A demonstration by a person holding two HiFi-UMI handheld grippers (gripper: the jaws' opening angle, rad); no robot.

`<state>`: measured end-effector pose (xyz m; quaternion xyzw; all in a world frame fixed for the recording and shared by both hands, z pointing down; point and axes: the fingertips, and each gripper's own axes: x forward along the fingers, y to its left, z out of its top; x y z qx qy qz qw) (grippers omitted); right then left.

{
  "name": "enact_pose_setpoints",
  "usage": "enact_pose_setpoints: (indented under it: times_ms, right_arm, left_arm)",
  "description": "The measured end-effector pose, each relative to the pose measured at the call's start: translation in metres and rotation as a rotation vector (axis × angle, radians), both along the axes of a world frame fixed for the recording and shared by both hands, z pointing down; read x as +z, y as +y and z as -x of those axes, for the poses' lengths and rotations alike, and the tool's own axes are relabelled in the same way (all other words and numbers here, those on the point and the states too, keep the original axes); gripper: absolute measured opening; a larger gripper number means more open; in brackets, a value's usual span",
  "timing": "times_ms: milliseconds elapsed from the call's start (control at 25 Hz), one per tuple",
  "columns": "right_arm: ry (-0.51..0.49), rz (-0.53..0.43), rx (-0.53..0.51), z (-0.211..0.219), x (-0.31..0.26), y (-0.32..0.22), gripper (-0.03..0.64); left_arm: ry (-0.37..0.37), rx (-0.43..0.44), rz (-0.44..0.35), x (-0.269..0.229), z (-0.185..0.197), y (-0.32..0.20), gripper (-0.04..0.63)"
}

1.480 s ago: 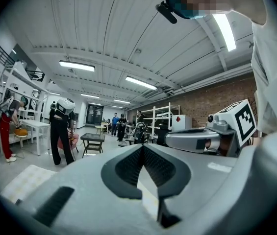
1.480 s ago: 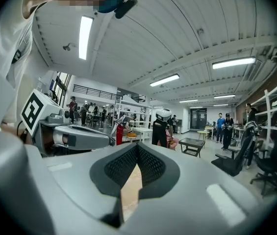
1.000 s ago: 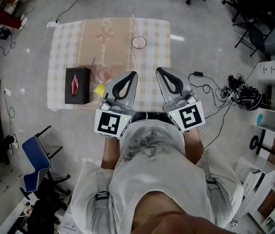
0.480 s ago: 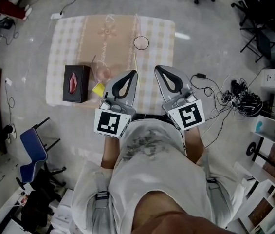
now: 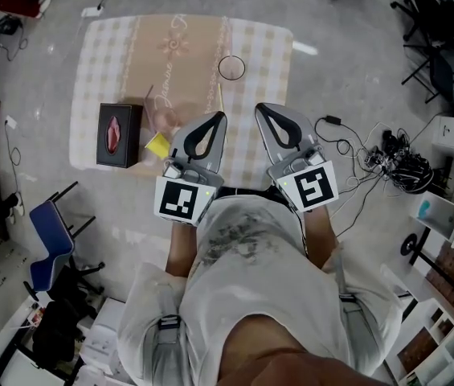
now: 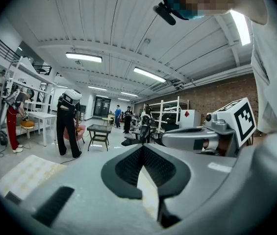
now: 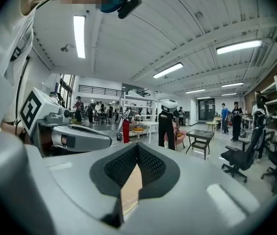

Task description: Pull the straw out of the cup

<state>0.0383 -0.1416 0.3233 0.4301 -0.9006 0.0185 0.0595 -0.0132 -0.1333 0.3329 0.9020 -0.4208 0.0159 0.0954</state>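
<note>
Straw (image 5: 151, 96) and clear cup (image 5: 167, 121) are found on the checked tabletop (image 5: 114, 55), toward its near left. Cursive script is printed along the cloth, too small to be read. A black tissue box (image 5: 118, 135) is set just left of the cup. The left hand-held gripper (image 5: 221, 117) and the right hand-held gripper (image 5: 260, 107) are held over the near edge, each with jaws pressed together on nothing. Black-and-white square markers are carried on their cubes. A clear ring (image 5: 231, 68) is placed farther back, and a yellow scrap (image 5: 158, 144) lies just beside the cup. The straw is seen only as a thin dark line rising from the cup.
</note>
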Motion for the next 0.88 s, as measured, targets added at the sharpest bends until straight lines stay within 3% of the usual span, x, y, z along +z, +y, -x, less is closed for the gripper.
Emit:
enact_pose_setpoints:
  times_ms: [880]
  right_arm:
    - [0.006,0.065,-0.004,-0.007,0.045,-0.062,0.009]
  left_arm:
    - [-0.006,-0.013,0.078,0.043,-0.011,-0.054,0.005]
